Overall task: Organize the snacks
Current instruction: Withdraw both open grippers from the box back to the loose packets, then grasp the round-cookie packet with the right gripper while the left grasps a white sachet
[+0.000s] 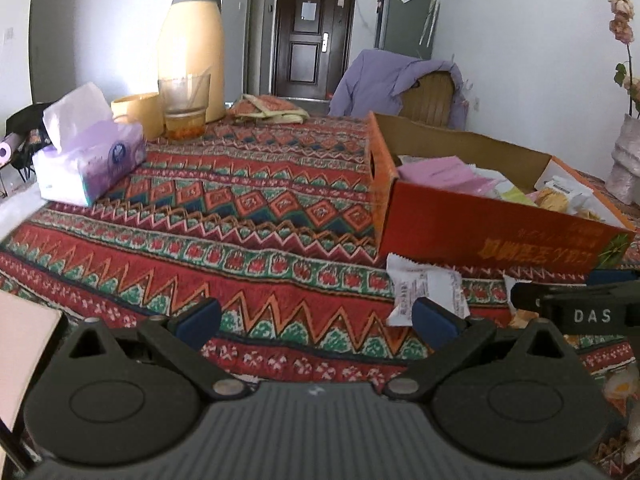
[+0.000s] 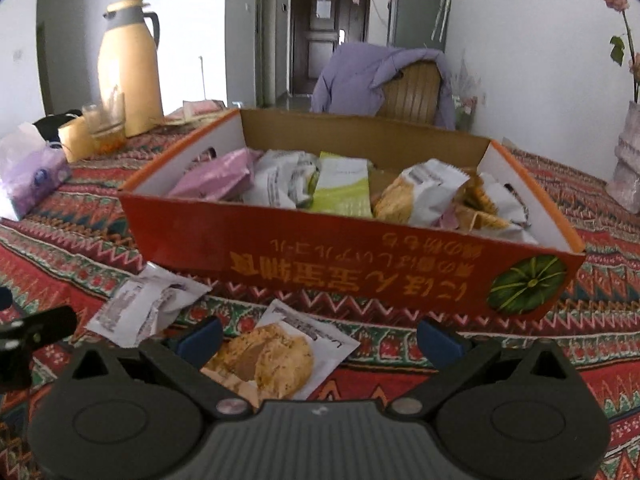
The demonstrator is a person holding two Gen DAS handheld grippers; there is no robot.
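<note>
An orange cardboard box [image 2: 360, 264] holds several snack packets, pink, white and green; the same box [image 1: 480, 220] sits to the right in the left wrist view. On the patterned cloth before it lie a cookie packet [image 2: 276, 356] and a crumpled white packet [image 2: 144, 308]. My right gripper [image 2: 320, 340] is open just above the cookie packet, which lies by its left finger. My left gripper [image 1: 316, 320] is open over bare cloth, with the white packet [image 1: 428, 292] behind its right finger. The right gripper's body [image 1: 580, 312] shows at the right edge.
At the back left stand a cream thermos [image 1: 192, 48], a glass cup [image 1: 186, 104], a yellow cup [image 1: 138, 112] and a tissue pack [image 1: 88, 160]. A chair draped in purple cloth [image 2: 384, 80] is behind the table. A folded cloth [image 1: 268, 110] lies at the far edge.
</note>
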